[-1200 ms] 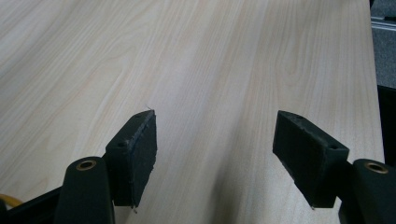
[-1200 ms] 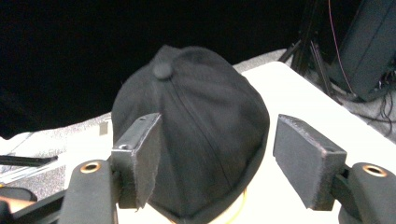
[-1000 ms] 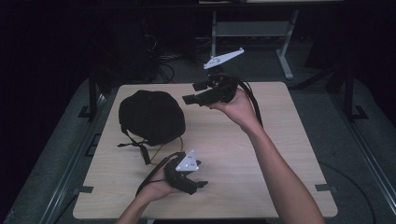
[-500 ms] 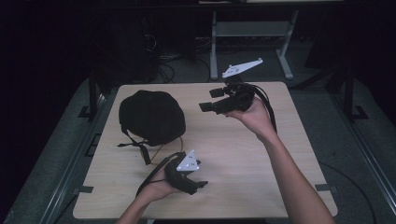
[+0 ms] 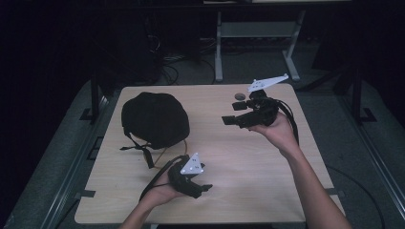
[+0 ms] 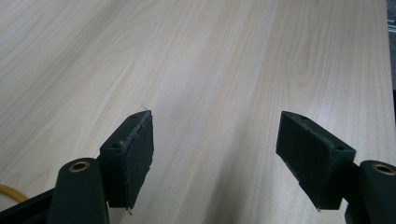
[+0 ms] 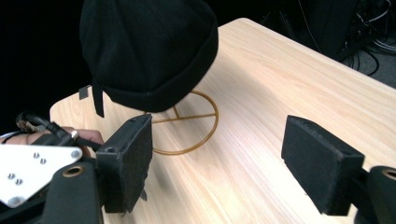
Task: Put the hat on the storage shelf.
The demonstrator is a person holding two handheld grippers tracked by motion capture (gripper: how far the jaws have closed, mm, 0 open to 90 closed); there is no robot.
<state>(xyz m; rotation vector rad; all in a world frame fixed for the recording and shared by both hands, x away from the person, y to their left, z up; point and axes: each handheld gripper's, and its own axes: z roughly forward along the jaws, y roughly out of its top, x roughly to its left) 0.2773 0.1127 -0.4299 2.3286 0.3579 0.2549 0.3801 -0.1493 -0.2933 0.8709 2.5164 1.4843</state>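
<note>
A black hat [image 5: 155, 119] sits on a gold wire stand [image 5: 165, 151] on the left half of the wooden table [image 5: 248, 162]. In the right gripper view the hat [image 7: 149, 51] stands ahead above the stand's ring base [image 7: 205, 128]. My right gripper [image 5: 232, 113] hovers over the table's far right and points left toward the hat, well apart from it. Its jaws have just been opening and are open, with nothing between them [image 7: 217, 158]. My left gripper [image 5: 206, 187] rests near the front edge, open over bare wood [image 6: 215, 154].
A small dark round object [image 5: 238, 97] lies on the table behind the right gripper. Black straps [image 5: 138, 149] hang from the hat onto the wood. The left hand with its grey plate [image 7: 32, 170] shows at the lower left of the right gripper view.
The right gripper has moved to the right and lower, away from the hat. The left gripper has stayed where it was.
</note>
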